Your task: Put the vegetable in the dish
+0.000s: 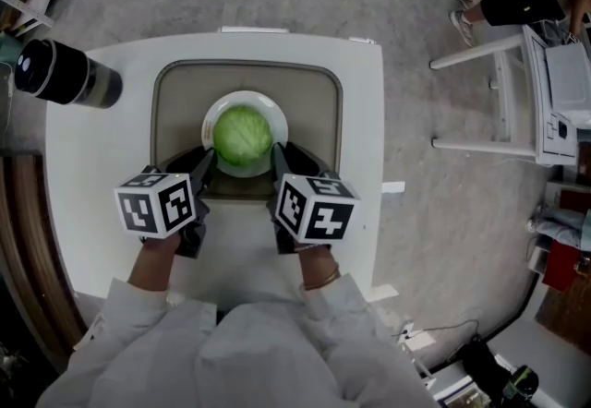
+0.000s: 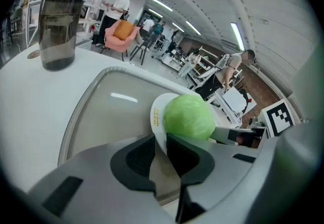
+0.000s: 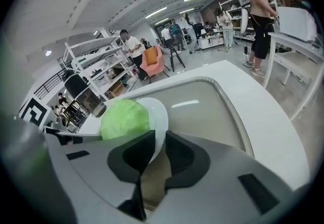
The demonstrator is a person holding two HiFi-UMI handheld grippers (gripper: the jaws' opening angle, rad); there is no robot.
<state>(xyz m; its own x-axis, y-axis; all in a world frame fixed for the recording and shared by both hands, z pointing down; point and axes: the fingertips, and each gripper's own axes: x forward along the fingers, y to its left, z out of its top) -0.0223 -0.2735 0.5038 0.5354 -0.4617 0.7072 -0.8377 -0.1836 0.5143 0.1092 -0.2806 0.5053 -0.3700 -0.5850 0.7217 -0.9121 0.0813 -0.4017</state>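
Round pale-green cabbage (image 1: 243,137) head sat in the middle of a round white dish (image 1: 269,108), filling most of it, with only the rim showing around it. The dish was inside a shallow beige rectangular tray (image 1: 314,111) with rounded corners, nothing else in it. The tray was on a white square table (image 1: 102,148). Left gripper (image 1: 208,162) was at the dish's near-left edge; in the left gripper view (image 2: 161,142) its black jaws were pinched on the thin white rim (image 2: 156,116), gap no wider than the rim, cabbage (image 2: 189,116) just beyond. Right gripper (image 1: 279,157) mirrored it at the near-right edge; in the right gripper view (image 3: 159,139) its jaws were likewise clamped on the rim (image 3: 161,114), cabbage (image 3: 125,119) on the far side. Neither tool touched the cabbage itself. Couldn't tell whether the dish was resting on the tray (image 3: 202,106) or raised off it. Both marker cubes (image 1: 157,203) sat near the table's front edge. A dark smoky cylindrical tumbler (image 1: 65,74) stood upright near the table's far-left corner, outside the tray (image 2: 111,111) and well apart from the dish; contents not readable (image 2: 58,30).
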